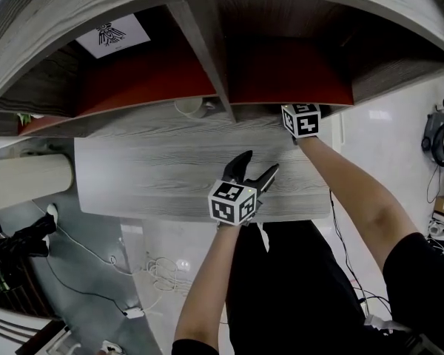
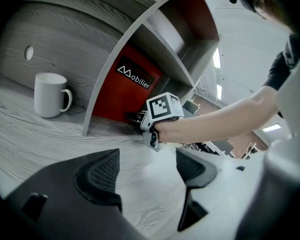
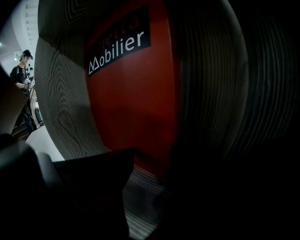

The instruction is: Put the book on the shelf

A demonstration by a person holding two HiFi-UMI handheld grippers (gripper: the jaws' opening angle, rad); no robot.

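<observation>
A red book (image 2: 127,91) with a white "Mobilier" label stands upright at the back of the shelf's lower right compartment. It fills the right gripper view (image 3: 135,99). My right gripper (image 2: 135,118) reaches into that compartment, close to the book's lower edge. Its marker cube (image 1: 301,120) shows under the shelf edge. The grey shelf floor (image 3: 140,184) shows past its left jaw and nothing sits between the jaws; the right jaw is lost in shadow. My left gripper (image 1: 257,163) hovers open and empty over the grey desk top (image 1: 133,176), pointing at the shelf (image 2: 145,159).
A white mug (image 2: 50,94) stands in the left compartment, left of the slanted divider (image 2: 125,69). A white sheet with a bird logo (image 1: 112,35) lies on an upper shelf. A cream cylinder (image 1: 29,180) is at the desk's left end. Cables (image 1: 159,272) lie on the floor.
</observation>
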